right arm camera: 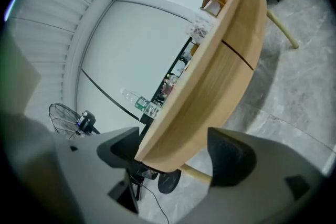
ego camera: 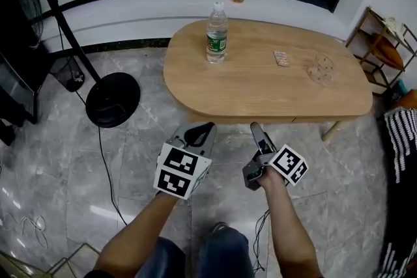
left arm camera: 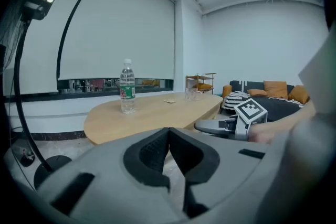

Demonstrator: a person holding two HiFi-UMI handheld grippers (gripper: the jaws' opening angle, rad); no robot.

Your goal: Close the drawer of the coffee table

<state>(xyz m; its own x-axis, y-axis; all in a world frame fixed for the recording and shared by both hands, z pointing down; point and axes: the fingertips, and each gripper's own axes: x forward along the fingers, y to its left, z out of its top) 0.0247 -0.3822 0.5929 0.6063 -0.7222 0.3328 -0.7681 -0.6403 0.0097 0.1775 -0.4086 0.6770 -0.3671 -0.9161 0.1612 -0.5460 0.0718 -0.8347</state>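
The oval wooden coffee table stands ahead of me on the grey floor. A thin seam in its front edge marks the drawer front, which lies flush with the edge. My left gripper hangs in the air just short of that edge; its pads meet with nothing between them. My right gripper is beside it, equally short of the table. Its jaws stand apart, empty, with the table's edge beyond them and untouched.
A water bottle, a small packet and a clear glass piece sit on the tabletop. A black round stand base with a cable lies at the left, a wooden shelf and striped cushion at the right.
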